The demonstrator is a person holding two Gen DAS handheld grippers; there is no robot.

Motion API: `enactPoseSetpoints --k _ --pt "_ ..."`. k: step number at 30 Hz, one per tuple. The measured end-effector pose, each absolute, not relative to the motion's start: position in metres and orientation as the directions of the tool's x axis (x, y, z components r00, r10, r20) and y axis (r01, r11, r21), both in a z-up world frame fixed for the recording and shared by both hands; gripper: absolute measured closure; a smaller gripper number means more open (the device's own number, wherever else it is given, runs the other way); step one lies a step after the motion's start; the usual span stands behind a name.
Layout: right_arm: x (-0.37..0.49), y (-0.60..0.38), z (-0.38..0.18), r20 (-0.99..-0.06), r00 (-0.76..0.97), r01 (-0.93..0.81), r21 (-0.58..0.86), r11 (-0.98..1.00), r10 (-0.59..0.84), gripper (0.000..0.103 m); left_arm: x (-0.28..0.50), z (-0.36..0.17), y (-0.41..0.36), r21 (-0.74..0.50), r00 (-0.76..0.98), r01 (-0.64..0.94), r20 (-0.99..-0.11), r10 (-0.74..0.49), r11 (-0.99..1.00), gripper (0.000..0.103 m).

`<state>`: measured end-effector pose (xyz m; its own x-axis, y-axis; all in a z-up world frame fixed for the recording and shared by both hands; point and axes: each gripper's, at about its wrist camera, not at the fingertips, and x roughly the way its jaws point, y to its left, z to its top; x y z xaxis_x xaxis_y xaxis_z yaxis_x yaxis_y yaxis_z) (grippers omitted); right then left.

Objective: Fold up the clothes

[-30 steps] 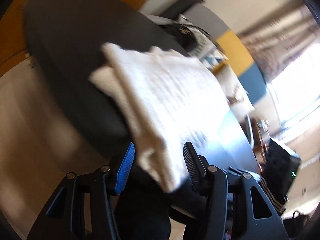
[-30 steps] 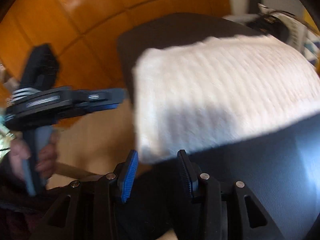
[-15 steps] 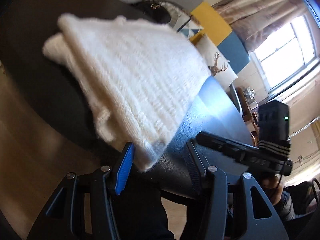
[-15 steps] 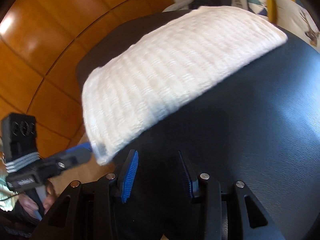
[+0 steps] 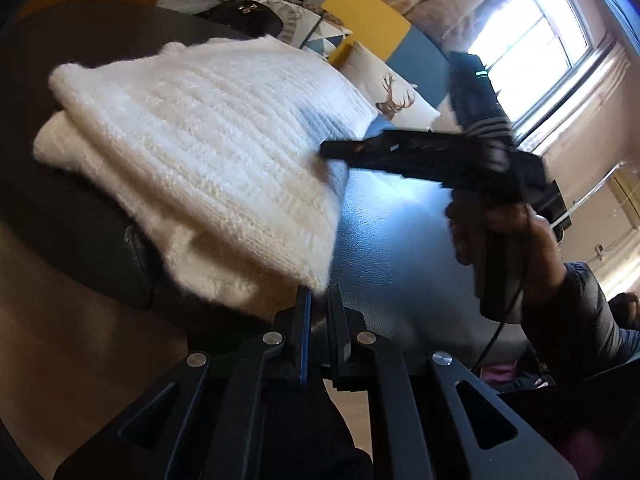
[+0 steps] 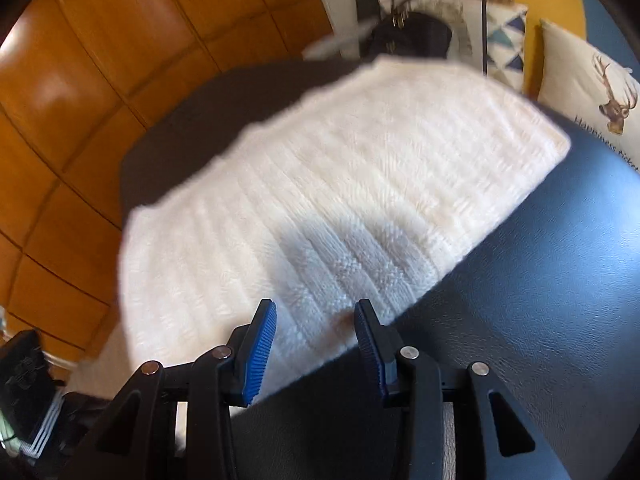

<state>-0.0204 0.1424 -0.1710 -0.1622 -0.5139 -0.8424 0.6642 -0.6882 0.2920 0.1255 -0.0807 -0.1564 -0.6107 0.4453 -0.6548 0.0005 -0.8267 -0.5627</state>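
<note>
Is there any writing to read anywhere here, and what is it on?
"Happiness ticket": black script under the stag on the deer cushion, seen from the right wrist; the last word is cut off at the picture's edge, so it is uncertain.
In the left wrist view the same cushion shows only the stag; any writing is too small to read.
The white knitted sweater, the black handbag and the grippers show no readable text.

item: white ribbed knit sweater (image 5: 208,152)
state: folded, 2 layers visible at its left edge
place: centre-left of frame, flat on dark counter (image 5: 400,248)
</note>
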Motion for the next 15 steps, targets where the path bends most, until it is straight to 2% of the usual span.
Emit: enactPoseSetpoints --k 2,5,8,9,10,13,15 --pt "-0.022 0.138 -0.173 -0.845 -0.168 0.675 0.276 -0.684 -0.507 0.061 0.124 -0.164 -0.087 -0.597 -0.602 0.047 -0.657 0.454 -0.801 0.086" --pt "-0.021 0.139 -0.17 -0.844 -0.166 0.682 0.275 -0.678 -0.509 0.058 0.122 -0.174 -0.097 -0.644 -0.599 0.105 -0.649 0.469 -0.758 0.078" --pt "-0.022 0.144 -0.165 -0.832 -0.164 0.667 0.301 -0.681 -0.529 0.059 0.12 -0.173 -0.096 -0.652 -0.618 0.104 -0.634 0.465 -0.751 0.079" --pt "-0.022 0.144 -0.165 -0.831 -0.163 0.667 0.305 -0.68 -0.532 0.059 0.12 -0.169 -0.09 -0.646 -0.617 0.065 -0.625 0.479 -0.76 0.082" --pt "-0.022 0.142 -0.167 -0.836 -0.159 0.67 0.299 -0.679 -0.525 0.059 0.12 -0.164 -0.084 -0.64 -0.615 0.025 -0.616 0.492 -0.768 0.09" --pt "-0.021 0.14 -0.172 -0.843 -0.162 0.682 0.28 -0.676 -0.512 0.059 0.128 -0.149 -0.068 -0.554 -0.61 -0.064 -0.636 0.472 -0.83 0.09" --pt "-0.02 0.138 -0.173 -0.844 -0.171 0.692 0.266 -0.672 -0.509 0.059 0.132 -0.154 -0.074 -0.586 -0.595 -0.045 -0.635 0.493 -0.809 0.09"
